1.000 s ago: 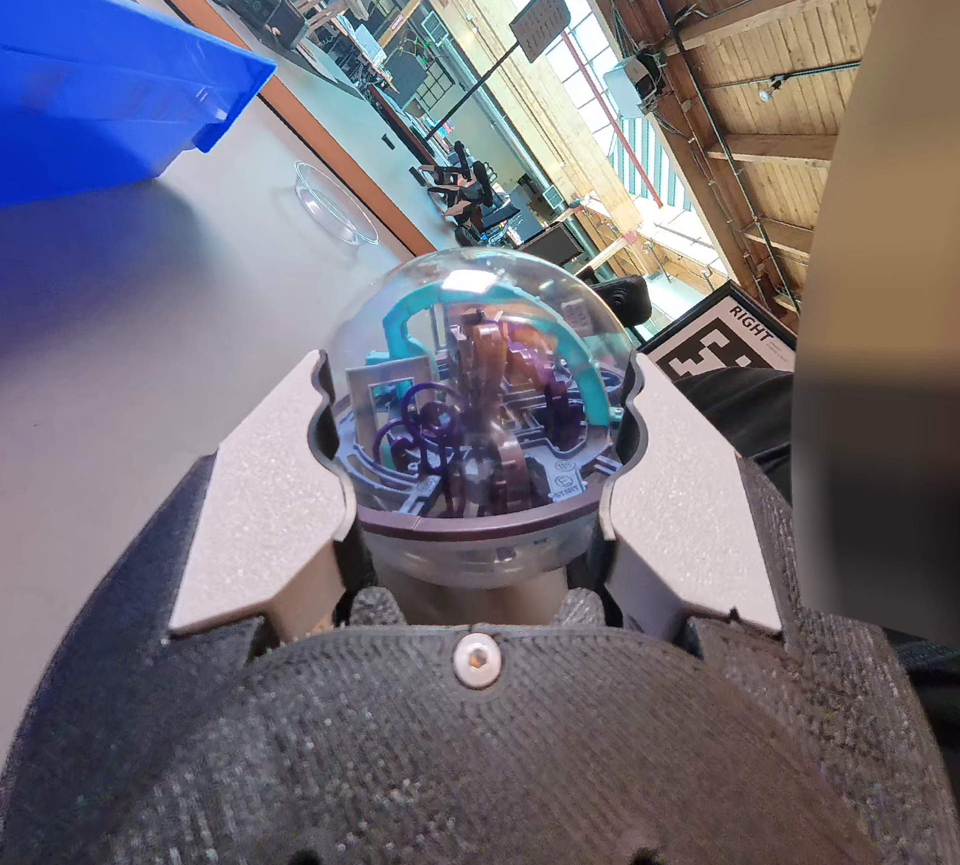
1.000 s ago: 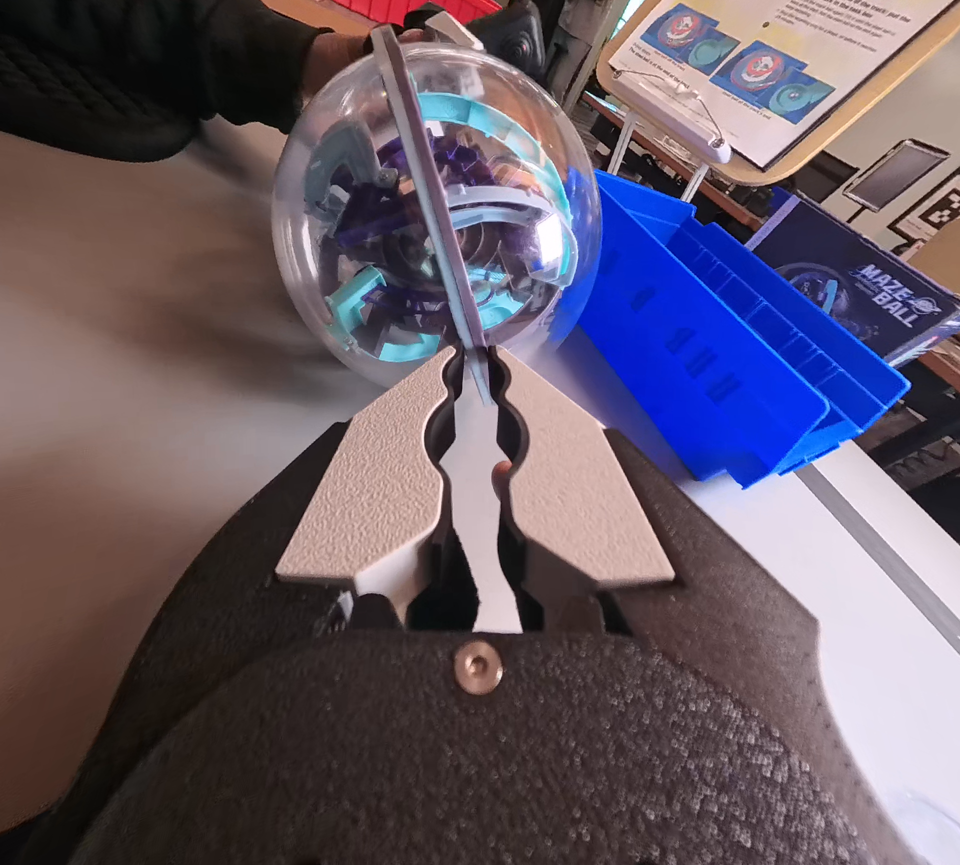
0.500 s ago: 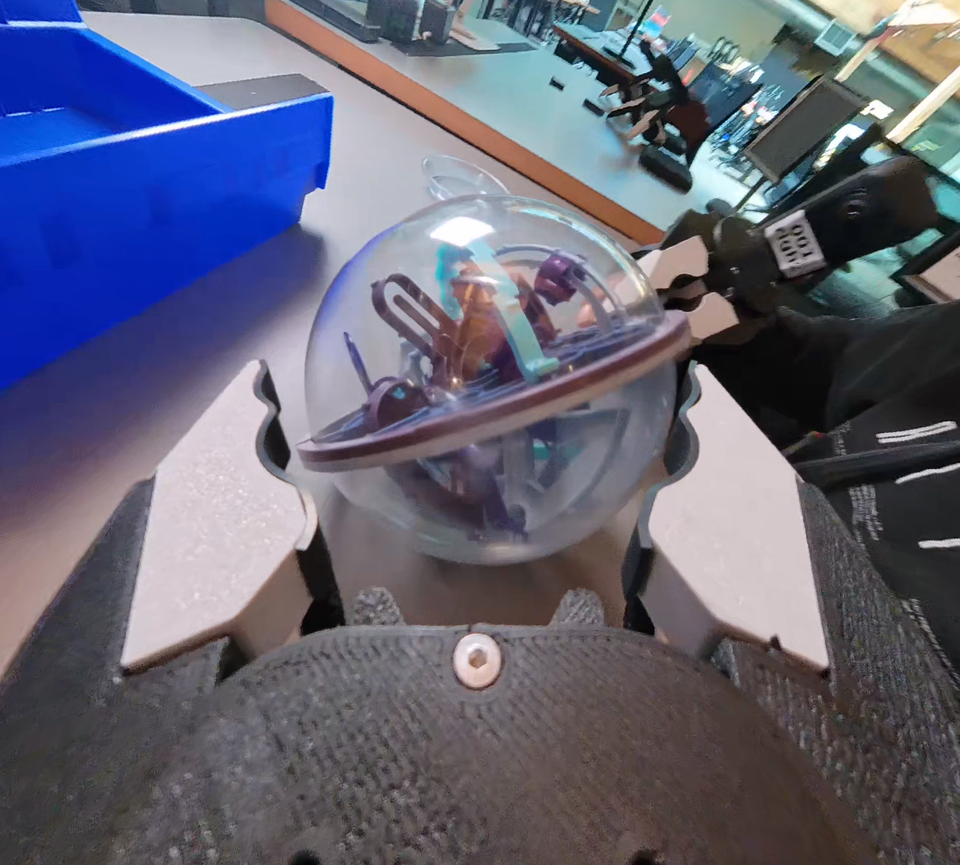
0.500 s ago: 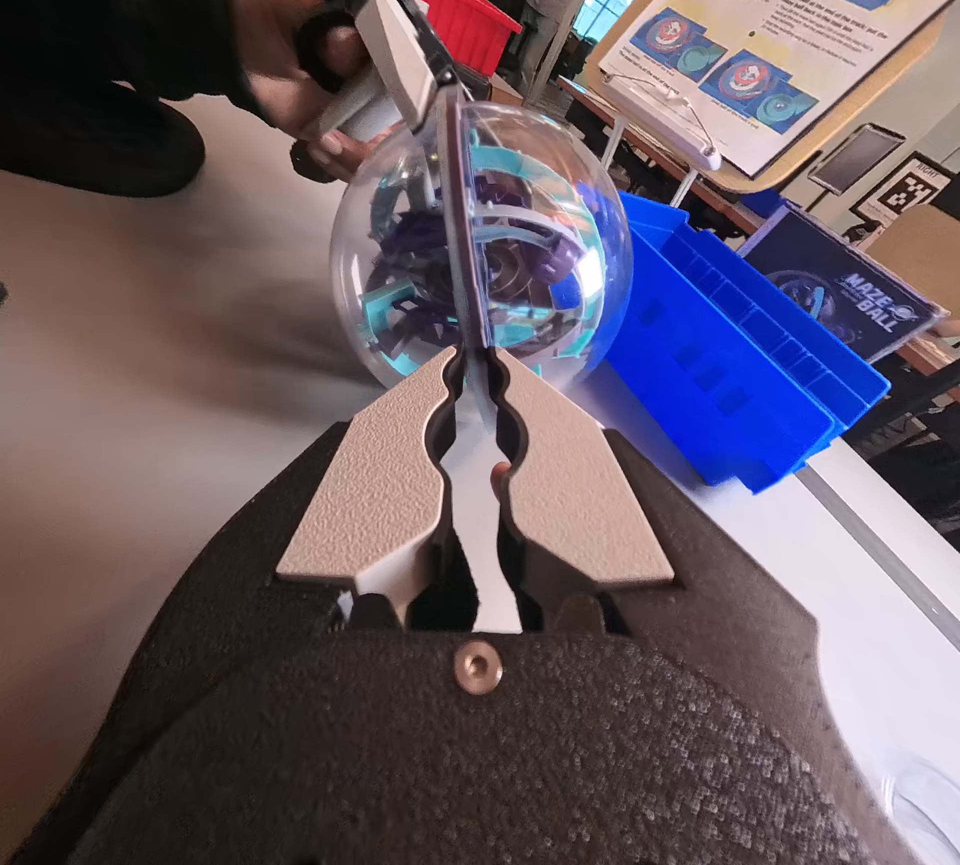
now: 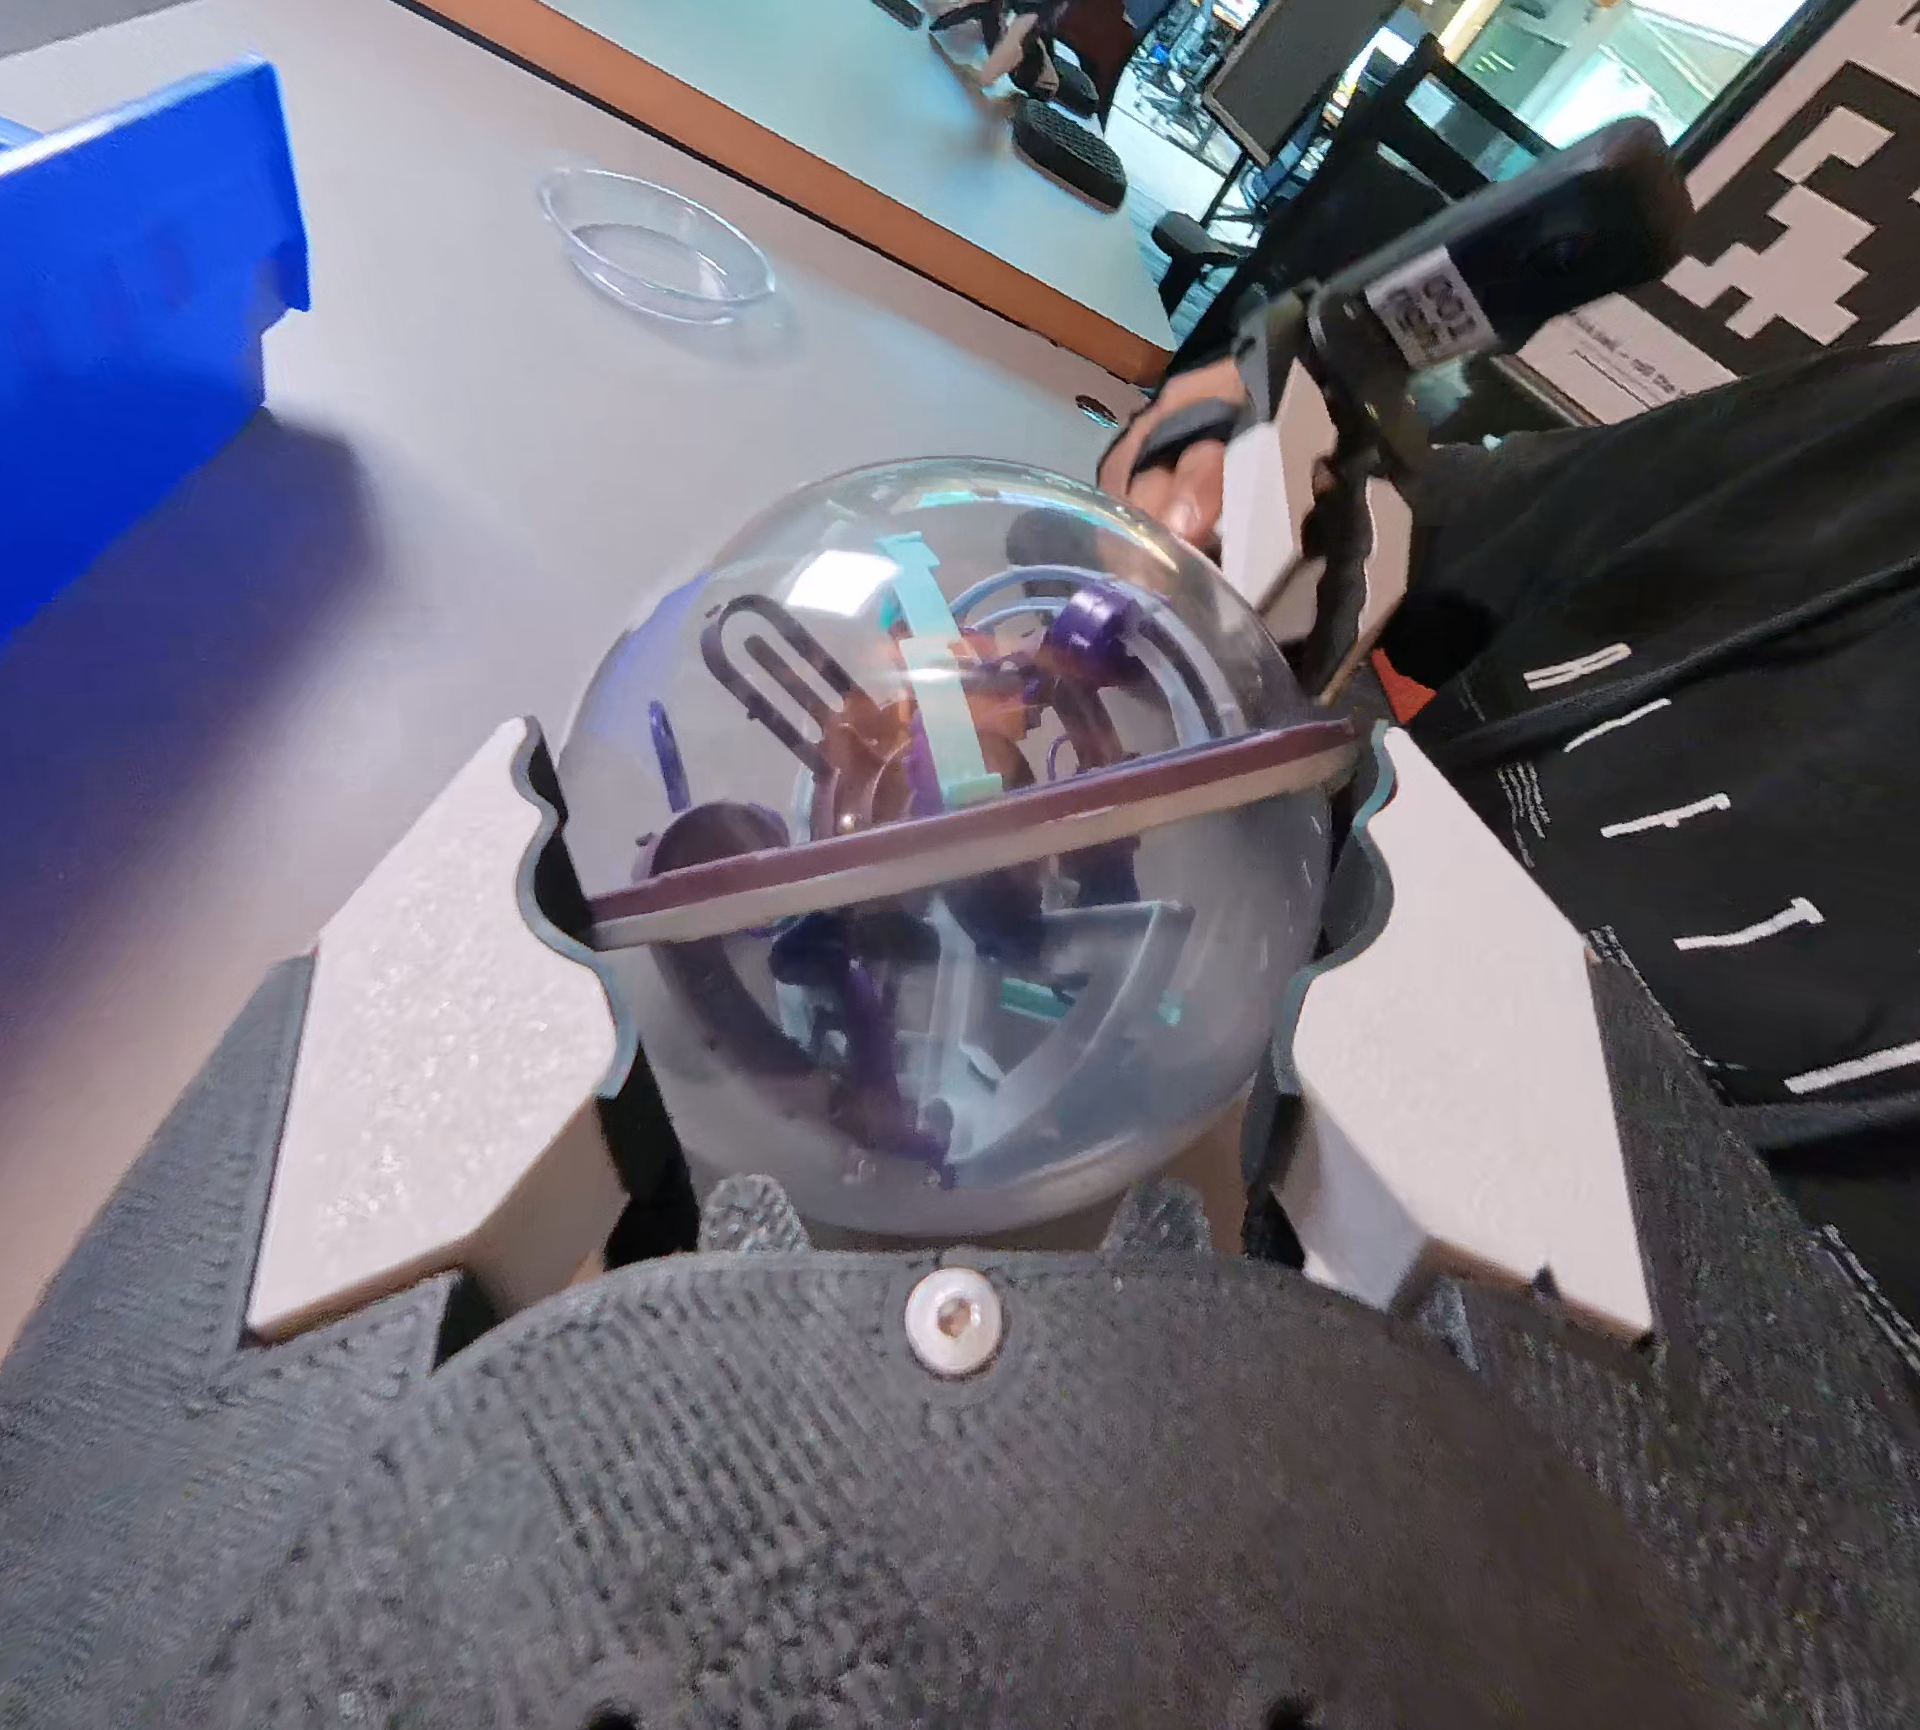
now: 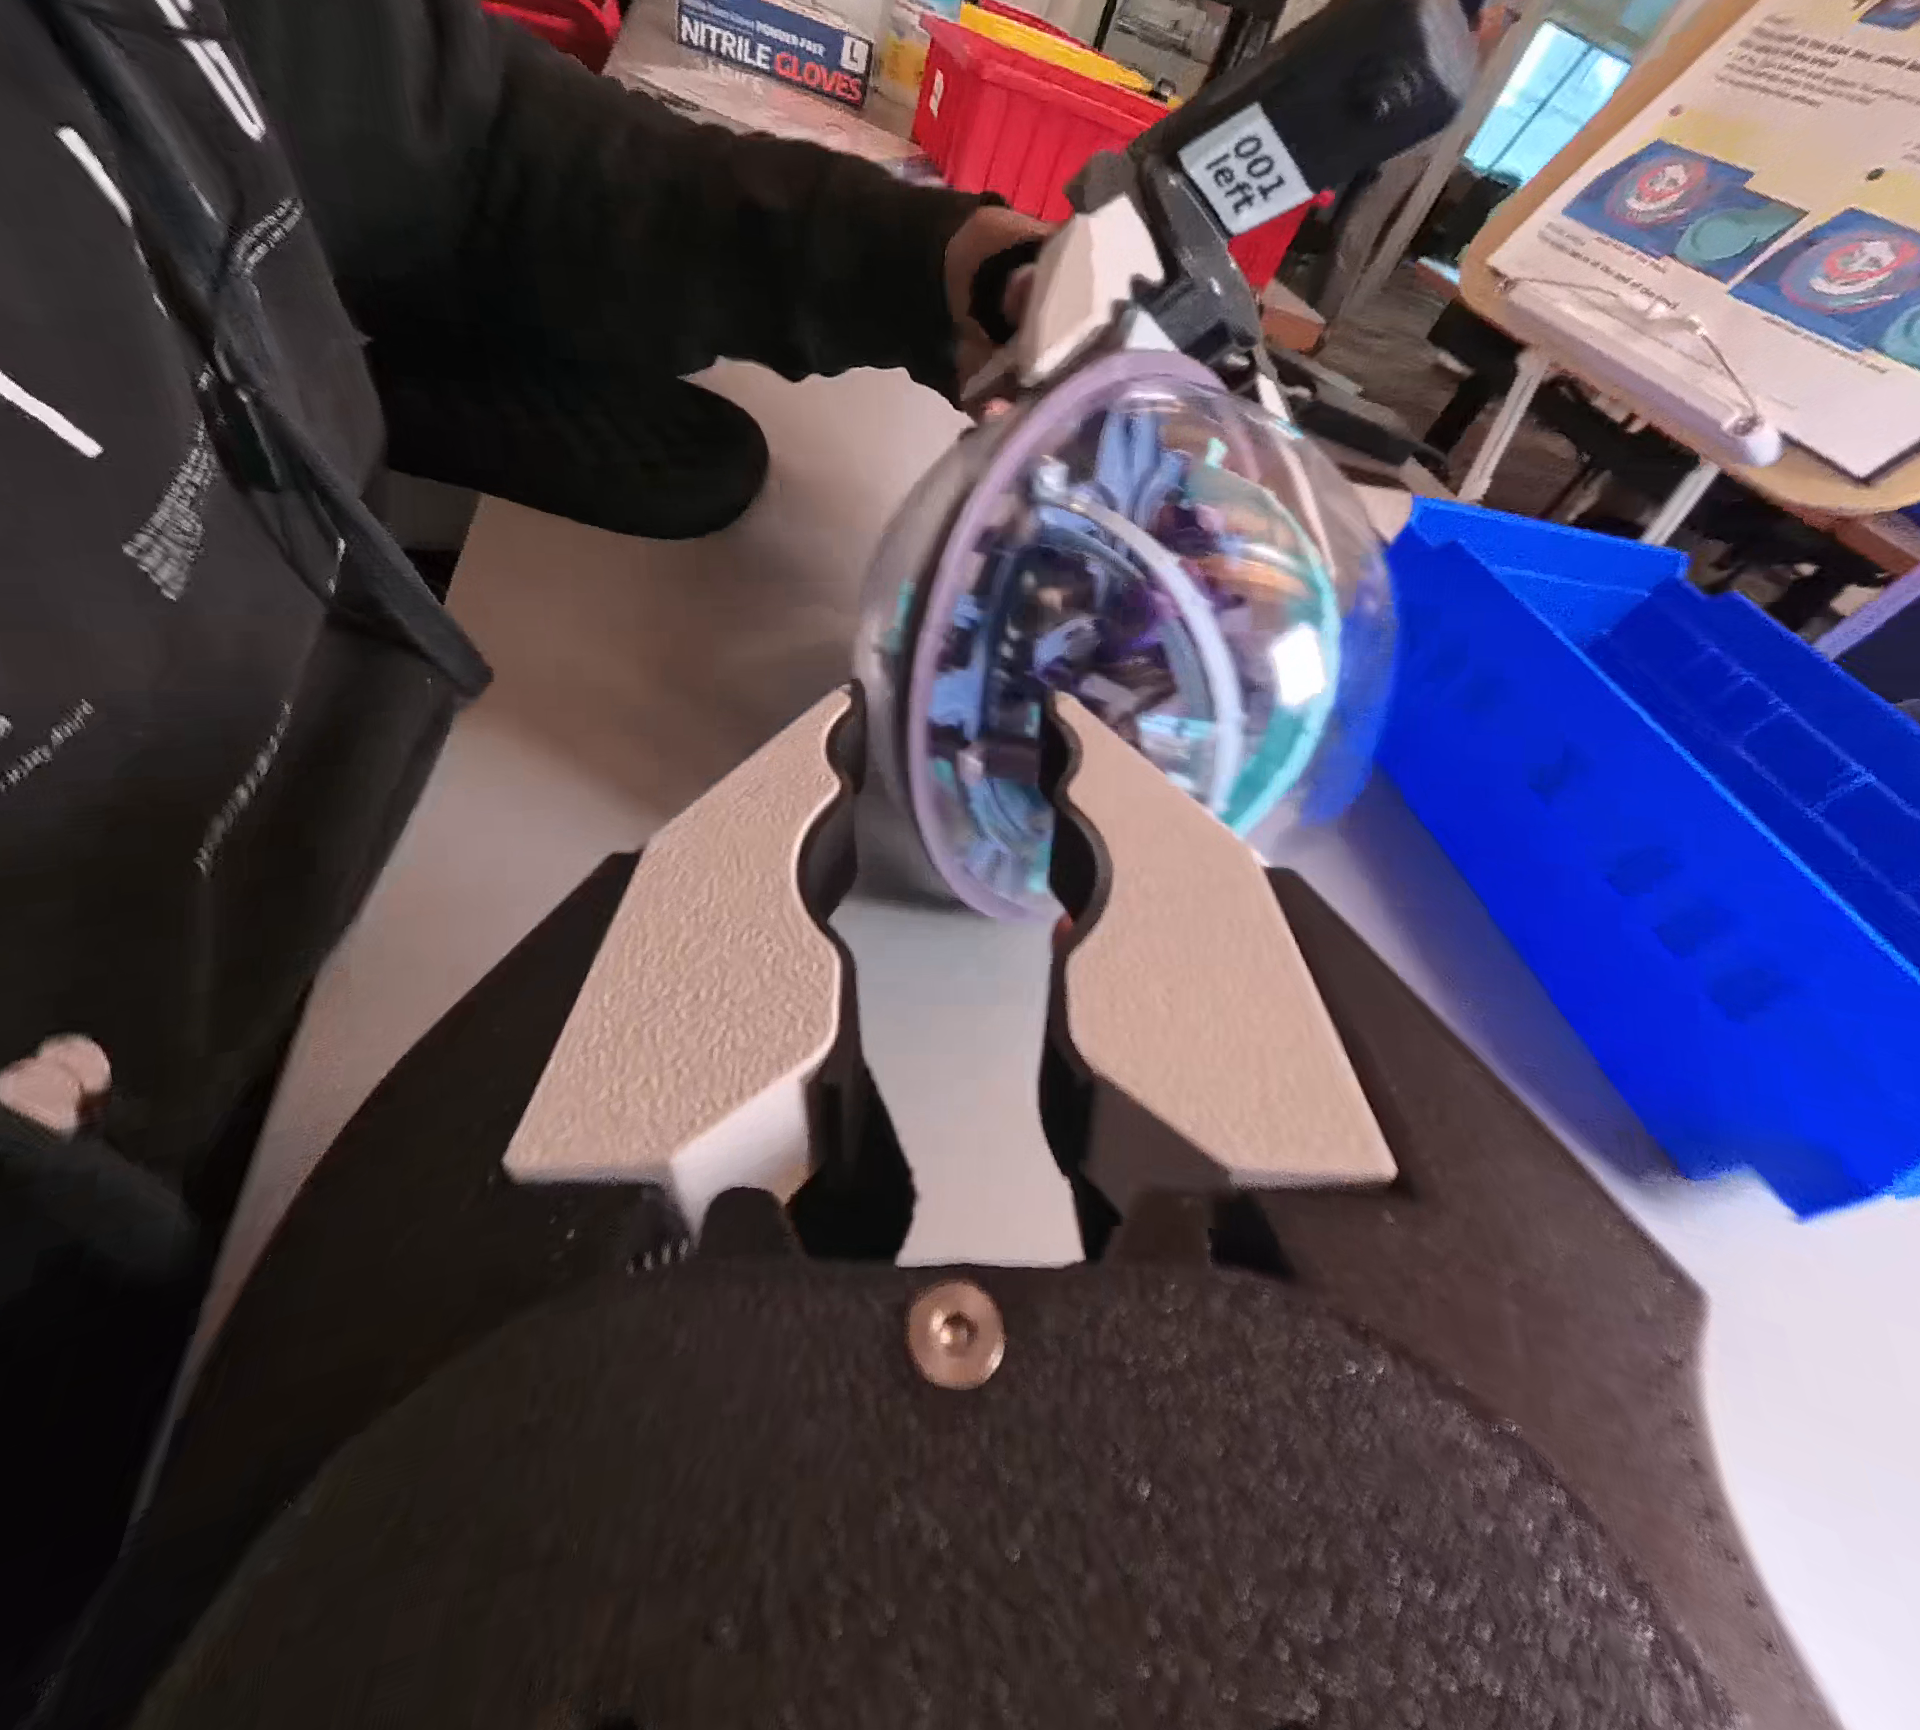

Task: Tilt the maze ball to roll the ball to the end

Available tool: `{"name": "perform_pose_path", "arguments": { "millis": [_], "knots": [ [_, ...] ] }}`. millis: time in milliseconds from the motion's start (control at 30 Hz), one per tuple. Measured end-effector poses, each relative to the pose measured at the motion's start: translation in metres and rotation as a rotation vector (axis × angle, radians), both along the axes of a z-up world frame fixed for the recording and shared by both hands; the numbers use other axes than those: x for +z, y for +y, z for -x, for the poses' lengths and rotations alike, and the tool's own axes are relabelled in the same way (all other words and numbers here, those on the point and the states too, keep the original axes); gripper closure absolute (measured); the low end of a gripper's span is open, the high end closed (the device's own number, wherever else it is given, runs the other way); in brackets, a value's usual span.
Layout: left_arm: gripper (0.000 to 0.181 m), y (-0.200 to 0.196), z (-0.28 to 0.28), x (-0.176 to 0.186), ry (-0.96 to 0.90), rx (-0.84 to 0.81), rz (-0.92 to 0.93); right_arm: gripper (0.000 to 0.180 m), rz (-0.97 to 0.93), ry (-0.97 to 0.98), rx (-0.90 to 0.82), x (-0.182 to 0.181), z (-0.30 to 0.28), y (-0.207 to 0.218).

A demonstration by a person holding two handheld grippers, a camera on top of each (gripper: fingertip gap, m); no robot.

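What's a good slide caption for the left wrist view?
Left gripper clamps the tilted maze ball above the table, right gripper just behind.

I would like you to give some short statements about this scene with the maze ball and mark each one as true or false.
1. The left gripper holds the maze ball between its two fingers. True.
2. The maze ball lies inside the blue bin. False: the ball is held above the table, beside the bin.
3. A clear shallow dish sits on the table beyond the ball. True.
4. The right gripper is shut flat with nothing near it. False: its fingers stand apart, at the ball's rim band.
5. The ball's rim band is perfectly level in the left wrist view. False: it slants, higher on the right.
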State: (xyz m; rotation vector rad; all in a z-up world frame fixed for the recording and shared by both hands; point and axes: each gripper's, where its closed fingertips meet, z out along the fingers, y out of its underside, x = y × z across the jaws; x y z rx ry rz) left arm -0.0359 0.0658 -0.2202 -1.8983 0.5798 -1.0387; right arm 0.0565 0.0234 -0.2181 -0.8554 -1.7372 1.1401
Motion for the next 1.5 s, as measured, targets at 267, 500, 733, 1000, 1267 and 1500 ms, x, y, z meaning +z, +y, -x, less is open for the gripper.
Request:
{"name": "perform_pose_path", "arguments": {
  "millis": [267, 500, 733, 1000, 1267, 1500],
  "knots": [
    [0.035, 0.006, -0.007, -0.002, 0.013, -0.276, 0.081, 0.085, 0.025, -0.222, 0.089, -0.012, 0.020, 0.071],
    [0.040, 0.023, -0.023, -0.002, 0.004, -0.414, 0.172, 0.070, 0.126, -0.248, 0.271, 0.001, 0.043, 0.069],
    [0.042, 0.041, -0.026, 0.010, -0.019, -0.285, 0.129, 0.072, 0.166, -0.254, 0.304, -0.008, 0.038, 0.067],
    [0.039, -0.029, 0.009, -0.005, 0.266, 0.096, 0.024, 0.080, 0.229, -0.234, 0.276, -0.018, 0.035, 0.059],
    [0.037, -0.039, -0.002, -0.024, 0.254, 0.052, -0.044, 0.083, 0.244, -0.255, 0.233, -0.022, 0.044, 0.040],
    [0.044, -0.022, 0.017, -0.011, 0.024, -0.171, 0.019, 0.097, 0.264, -0.212, 0.091, -0.025, 0.047, 0.045]
  ]
}}
